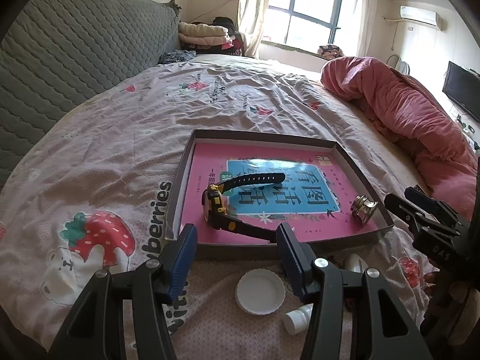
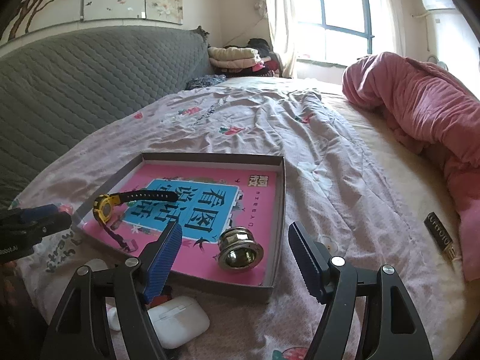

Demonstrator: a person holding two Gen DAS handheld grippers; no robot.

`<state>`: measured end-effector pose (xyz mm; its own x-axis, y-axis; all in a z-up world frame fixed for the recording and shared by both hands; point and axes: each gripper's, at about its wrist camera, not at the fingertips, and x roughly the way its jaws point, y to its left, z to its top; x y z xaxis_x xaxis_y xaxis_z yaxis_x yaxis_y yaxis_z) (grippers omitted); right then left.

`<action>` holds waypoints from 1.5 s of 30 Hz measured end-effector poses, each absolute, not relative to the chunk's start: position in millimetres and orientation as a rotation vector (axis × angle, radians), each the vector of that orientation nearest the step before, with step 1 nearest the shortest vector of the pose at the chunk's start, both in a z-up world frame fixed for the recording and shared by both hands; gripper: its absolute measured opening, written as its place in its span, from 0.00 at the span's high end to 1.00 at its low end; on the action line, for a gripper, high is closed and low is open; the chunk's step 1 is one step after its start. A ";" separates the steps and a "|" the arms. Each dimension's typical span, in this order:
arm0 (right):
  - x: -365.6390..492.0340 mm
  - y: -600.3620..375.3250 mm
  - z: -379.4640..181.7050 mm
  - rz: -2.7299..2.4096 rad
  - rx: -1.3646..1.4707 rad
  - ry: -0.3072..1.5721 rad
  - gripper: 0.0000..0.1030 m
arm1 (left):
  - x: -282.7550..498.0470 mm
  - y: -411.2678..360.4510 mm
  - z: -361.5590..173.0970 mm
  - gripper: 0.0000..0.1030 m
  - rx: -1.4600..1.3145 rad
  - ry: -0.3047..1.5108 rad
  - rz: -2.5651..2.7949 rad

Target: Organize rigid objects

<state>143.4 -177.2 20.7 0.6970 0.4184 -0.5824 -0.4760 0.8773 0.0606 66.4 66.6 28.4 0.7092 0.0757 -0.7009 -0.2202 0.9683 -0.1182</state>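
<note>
While your left tool (image 1: 237, 237) and right tool (image 2: 235, 237) gape empty, watch (image 1: 222, 204) and metal fitting (image 2: 240, 250) lie in tray (image 2: 279, 210) on bed. Right view alone shows earbud case (image 2: 180, 321); left alone, white lid (image 1: 260, 291); small bottle (image 1: 297, 319) half-hidden.

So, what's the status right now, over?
Both grippers, left gripper and right gripper, open, empty. Watch and metal ring in tray. White lid, earbud case outside it.
</note>
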 end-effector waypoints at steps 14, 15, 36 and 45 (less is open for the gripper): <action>124.9 -179.8 22.5 0.484 -0.054 0.633 0.27 | 51.0 60.6 36.7 0.47 -0.191 0.767 0.156; 123.2 -179.8 23.1 0.483 -0.054 0.632 0.27 | 49.5 61.0 37.4 0.47 -0.191 0.766 0.158; 80.7 -181.4 28.8 0.467 -0.066 0.630 0.27 | 25.8 58.4 43.3 0.47 -0.217 0.797 0.121; 59.1 -190.5 27.8 0.441 -0.096 0.631 0.27 | 14.0 41.8 44.3 0.47 -0.199 0.820 0.093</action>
